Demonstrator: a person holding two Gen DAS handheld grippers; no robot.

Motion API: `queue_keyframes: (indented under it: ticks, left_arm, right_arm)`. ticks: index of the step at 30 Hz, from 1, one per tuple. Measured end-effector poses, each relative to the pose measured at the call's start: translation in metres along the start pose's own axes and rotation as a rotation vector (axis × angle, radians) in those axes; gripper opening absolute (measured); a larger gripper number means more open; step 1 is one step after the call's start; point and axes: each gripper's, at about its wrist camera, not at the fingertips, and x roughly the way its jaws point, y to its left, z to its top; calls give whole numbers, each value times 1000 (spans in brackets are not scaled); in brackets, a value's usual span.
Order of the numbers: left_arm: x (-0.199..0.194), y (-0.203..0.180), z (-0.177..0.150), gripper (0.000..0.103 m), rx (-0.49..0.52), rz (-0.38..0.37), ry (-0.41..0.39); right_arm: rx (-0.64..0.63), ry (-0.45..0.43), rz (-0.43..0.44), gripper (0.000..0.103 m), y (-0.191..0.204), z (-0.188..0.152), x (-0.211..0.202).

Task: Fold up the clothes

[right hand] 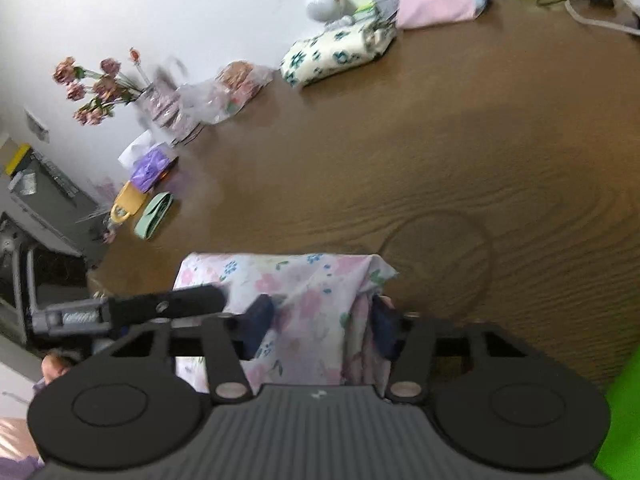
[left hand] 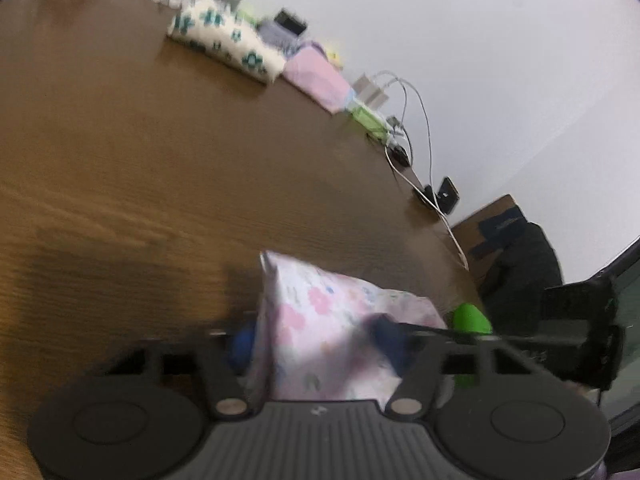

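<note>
A white garment with pink and blue flowers (left hand: 320, 320) is held up over the brown wooden table (left hand: 160, 152). My left gripper (left hand: 316, 344) is shut on one part of it, cloth bunched between the blue fingers (left hand: 390, 340). My right gripper (right hand: 324, 326) is shut on another part of the same floral garment (right hand: 304, 300), which drapes over and between its blue fingers (right hand: 258, 320). The other gripper's black body (right hand: 160, 308) shows at the left of the right wrist view, close beside mine. The image is motion-blurred.
Folded clothes lie along the far table edge by the wall: a cream one with green flowers (left hand: 224, 40) and a pink one (left hand: 316, 76). Chargers and white cables (left hand: 400, 120) lie at the edge. A vase of pink flowers (right hand: 104, 88), plastic bags and small items stand at the left.
</note>
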Motion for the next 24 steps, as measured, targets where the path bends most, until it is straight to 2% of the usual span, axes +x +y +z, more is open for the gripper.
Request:
queue_keyframes:
  ticks: [1, 2, 5, 6, 7, 8, 9, 10, 12, 14, 15, 16, 17, 18, 19, 21, 24]
  left_arm:
    - [2, 2, 0, 30, -19, -15, 12]
    - [1, 2, -1, 21, -23, -23, 21]
    - [-4, 0, -6, 21, -12, -25, 31]
    - [-7, 1, -7, 32, -15, -13, 22]
    - [-11, -1, -9, 39, 4, 12, 7]
    - [-17, -6, -11, 59, 39, 46, -13]
    - [-23, -10, -14, 69, 74, 81, -33]
    - [-29, -15, -16, 71, 109, 116, -53]
    - [-31, -17, -19, 71, 107, 123, -45]
    - [-28, -16, -20, 64, 92, 114, -25]
    - [-25, -15, -21, 55, 91, 109, -19]
    - [-22, -14, -21, 50, 86, 99, -13]
    - [-19, -12, -21, 37, 74, 84, -11]
    - [-16, -10, -21, 28, 59, 66, -13]
    - [-13, -8, -21, 27, 44, 49, -15]
    - [-14, -2, -21, 17, 5, 13, -30]
    - [-26, -6, -14, 15, -5, -43, -68]
  right_arm:
    - [8, 9, 11, 31, -1, -2, 1]
    - [13, 19, 22, 28, -1, -5, 2]
    - [30, 32, 34, 27, 0, -9, -1]
    - [38, 30, 32, 35, -1, -10, -4]
    - [41, 19, 17, 50, -1, -10, -9]
    - [26, 13, -9, 58, 1, -10, -13]
    - [9, 8, -31, 68, 2, -10, -17]
    - [-7, 3, -42, 75, 5, -10, -20]
    - [-23, 7, -52, 75, 8, -14, -22]
    - [-38, 14, -47, 71, 10, -17, -19]
    - [-47, 15, -45, 70, 11, -18, -17]
    - [-56, 16, -44, 59, 13, -19, -16]
    - [-54, 18, -36, 52, 14, -20, -14]
    - [-42, 20, -20, 37, 13, -20, -11]
    - [-30, 22, -5, 27, 12, -21, -8]
    - [-4, 23, 26, 21, 9, -22, -5]
    - [42, 11, 73, 16, 6, -18, -12]
